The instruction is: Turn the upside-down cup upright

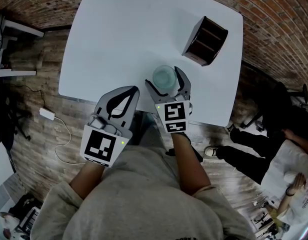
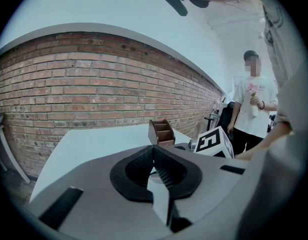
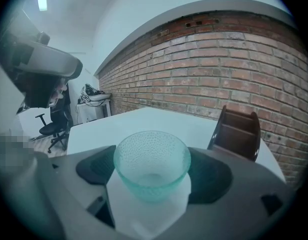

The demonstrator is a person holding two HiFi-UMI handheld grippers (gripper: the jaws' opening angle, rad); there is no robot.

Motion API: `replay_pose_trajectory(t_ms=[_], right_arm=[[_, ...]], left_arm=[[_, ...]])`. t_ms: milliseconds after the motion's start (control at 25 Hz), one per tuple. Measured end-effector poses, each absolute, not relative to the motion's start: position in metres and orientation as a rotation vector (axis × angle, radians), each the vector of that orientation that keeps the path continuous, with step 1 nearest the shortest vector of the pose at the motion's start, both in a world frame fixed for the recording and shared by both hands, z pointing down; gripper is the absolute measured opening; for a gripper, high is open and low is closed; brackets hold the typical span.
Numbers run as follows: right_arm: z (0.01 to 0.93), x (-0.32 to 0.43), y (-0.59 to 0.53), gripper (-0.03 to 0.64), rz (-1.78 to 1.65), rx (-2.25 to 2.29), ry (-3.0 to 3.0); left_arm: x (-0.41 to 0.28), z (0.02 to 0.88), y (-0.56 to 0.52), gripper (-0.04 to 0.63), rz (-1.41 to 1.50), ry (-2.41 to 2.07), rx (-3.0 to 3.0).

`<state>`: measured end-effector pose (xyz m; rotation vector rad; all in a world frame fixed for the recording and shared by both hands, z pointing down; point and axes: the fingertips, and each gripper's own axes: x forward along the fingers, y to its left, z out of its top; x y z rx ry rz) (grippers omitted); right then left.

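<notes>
A teal pebbled glass cup (image 1: 164, 77) (image 3: 151, 164) stands mouth-up on the white table (image 1: 124, 29) near its front edge. My right gripper (image 1: 163, 79) (image 3: 151, 170) has its two jaws on either side of the cup, and the dark pads (image 3: 96, 166) touch the cup's sides. My left gripper (image 1: 125, 91) (image 2: 154, 147) hovers at the table's front edge, left of the cup. Its jaws are shut and hold nothing. The left gripper view also catches the right gripper's marker cube (image 2: 212, 141).
A brown wooden organizer (image 1: 205, 40) (image 2: 161, 132) (image 3: 236, 134) stands at the table's far right, beyond the cup. A brick wall runs behind the table. A person (image 2: 251, 109) stands off to the right. A white adapter with its cable (image 1: 46, 114) lies on the floor at left.
</notes>
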<state>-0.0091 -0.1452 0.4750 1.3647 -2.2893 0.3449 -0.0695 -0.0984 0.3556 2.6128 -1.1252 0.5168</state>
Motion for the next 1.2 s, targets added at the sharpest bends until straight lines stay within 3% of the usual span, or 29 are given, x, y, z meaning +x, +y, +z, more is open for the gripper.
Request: replay_pose_trajectory(t_ms=[1200], right_arm=[[0.463,-0.006,-0.146,0.390,0.238,1.438,-2.305]], left_arm=[[-0.069,0.356,-0.097,0.009,0.509,-1.103,2.624]])
